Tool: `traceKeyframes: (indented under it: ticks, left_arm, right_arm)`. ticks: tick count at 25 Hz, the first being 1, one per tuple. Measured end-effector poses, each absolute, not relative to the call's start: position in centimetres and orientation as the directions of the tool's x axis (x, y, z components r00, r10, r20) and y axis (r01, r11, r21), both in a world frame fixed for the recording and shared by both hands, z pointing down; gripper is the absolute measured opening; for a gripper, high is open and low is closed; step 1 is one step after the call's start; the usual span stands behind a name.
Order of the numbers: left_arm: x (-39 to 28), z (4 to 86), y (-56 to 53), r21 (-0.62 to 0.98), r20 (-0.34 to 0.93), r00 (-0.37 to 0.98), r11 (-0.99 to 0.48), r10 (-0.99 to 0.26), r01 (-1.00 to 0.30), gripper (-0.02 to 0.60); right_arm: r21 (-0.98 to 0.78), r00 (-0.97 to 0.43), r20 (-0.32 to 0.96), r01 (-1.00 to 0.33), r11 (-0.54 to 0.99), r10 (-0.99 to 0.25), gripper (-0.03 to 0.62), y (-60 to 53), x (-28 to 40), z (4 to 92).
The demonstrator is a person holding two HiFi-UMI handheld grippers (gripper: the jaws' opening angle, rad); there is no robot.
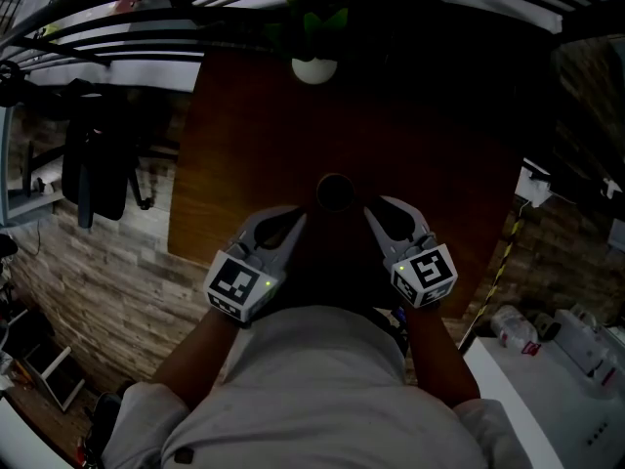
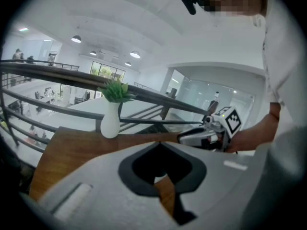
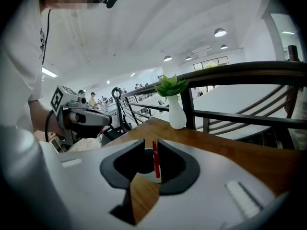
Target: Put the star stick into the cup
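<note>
The release step is in hand. The right gripper [image 3: 150, 147] is standing with its jaws apart, and the star stick [image 3: 155, 159] is rising upright in the gap, close against one pad, its lower end apparently sitting inside the cup [image 1: 334, 191] on the table [image 1: 254, 115]. The left gripper [image 2: 160, 143] is resting beside the cup, jaws together, gripping nothing. The next move is calling for a straight withdrawal of the right gripper, clear of the stick, without tipping the cup. The head view is reading very dark, so the stick is not showing there; in the right gripper view the jaws are masking the cup's rim and the star end
</note>
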State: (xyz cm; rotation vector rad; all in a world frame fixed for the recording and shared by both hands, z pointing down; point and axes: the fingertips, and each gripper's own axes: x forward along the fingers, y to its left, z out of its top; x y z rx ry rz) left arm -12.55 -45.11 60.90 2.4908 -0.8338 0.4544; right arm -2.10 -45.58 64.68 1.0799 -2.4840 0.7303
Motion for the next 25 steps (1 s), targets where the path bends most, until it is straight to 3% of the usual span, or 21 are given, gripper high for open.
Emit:
traceKeyframes:
  ticks: [25]
  left_arm:
    - [-9.4,52.4,-36.8,0.22,0.341,0.736,-0.711,-0.585,-0.668,0.003]
  right_arm:
    - [-0.196,-0.681,0.353,-0.724,0.661,-0.642,0.107,-38.8,1.9,54.1]
